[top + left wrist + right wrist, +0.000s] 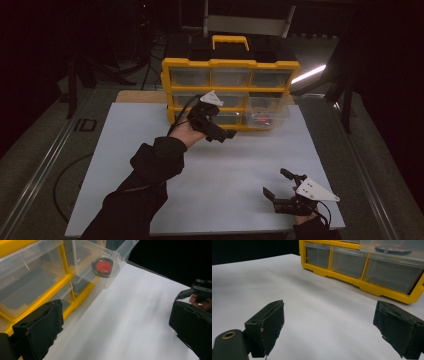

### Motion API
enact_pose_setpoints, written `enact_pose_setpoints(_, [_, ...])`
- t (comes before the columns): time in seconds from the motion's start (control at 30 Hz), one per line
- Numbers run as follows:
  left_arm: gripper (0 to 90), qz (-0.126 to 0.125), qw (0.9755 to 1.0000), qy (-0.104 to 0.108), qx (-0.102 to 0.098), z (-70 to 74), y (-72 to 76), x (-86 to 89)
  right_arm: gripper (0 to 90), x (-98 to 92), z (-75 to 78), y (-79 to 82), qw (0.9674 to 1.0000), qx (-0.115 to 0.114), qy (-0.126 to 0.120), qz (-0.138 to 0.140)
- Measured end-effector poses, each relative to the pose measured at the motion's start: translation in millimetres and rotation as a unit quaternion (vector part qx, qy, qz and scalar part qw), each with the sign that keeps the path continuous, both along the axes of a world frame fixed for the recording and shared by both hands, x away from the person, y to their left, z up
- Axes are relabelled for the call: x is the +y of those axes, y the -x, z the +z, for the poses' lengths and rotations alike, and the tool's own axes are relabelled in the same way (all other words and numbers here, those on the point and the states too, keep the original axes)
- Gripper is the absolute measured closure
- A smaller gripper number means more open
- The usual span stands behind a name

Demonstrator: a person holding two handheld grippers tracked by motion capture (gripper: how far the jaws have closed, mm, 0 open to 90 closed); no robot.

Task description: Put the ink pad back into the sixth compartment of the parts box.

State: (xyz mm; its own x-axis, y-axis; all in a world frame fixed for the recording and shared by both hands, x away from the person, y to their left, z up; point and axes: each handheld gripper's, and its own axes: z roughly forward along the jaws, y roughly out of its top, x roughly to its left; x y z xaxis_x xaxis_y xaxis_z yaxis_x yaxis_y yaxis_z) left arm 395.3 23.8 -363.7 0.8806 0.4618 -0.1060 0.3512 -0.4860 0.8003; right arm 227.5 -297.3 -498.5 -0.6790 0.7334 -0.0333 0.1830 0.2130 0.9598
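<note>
1. High view: the left tool (218,131) hung with jaws apart just in front of the yellow organiser (230,64); its lower right clear drawer (265,116) stood pulled out, a red disc (263,120) lying inside; the right tool (280,187) hovered low over the counter (150,140) near its front edge, well apart from the organiser, jaws apart and empty.
2. Left gripper view: the disc (103,267) rested on the floor of the drawer (82,262); the jaws stood wide and held nothing; to do this well, I judged, the tool should come in over the drawer's rim and pinch the disc's edge without pushing the drawer.
3. Right gripper view: the jaws stood wide over bare counter (262,282); the organiser (362,285) lay ahead.
</note>
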Motion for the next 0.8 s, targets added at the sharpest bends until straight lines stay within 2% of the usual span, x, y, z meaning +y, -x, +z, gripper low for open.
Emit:
enact_pose_setpoints(0.17, [0.2,-0.004,0.9999,0.009,0.003,-7.6,8.1,10.2,9.9,1.2,-0.3,0.0,1.0000,0.001,0.001,0.000])
enact_pose_setpoints(0.3, [0.2,0.003,0.9999,0.014,0.006,-15.7,13.3,19.7,9.9,1.5,-0.6,-0.2,1.0000,0.002,0.000,0.002])
enact_pose_setpoints(0.5, [0.1,0.014,0.9999,0.000,0.001,-27.9,22.0,35.9,9.9,1.5,0.0,-0.3,1.0000,-0.001,0.001,0.002])
enact_pose_setpoints(0.8, [0.2,0.024,0.9997,0.003,0.008,-44.8,33.3,62.3,9.9,1.9,-0.1,-0.4,1.0000,0.000,0.001,0.004])
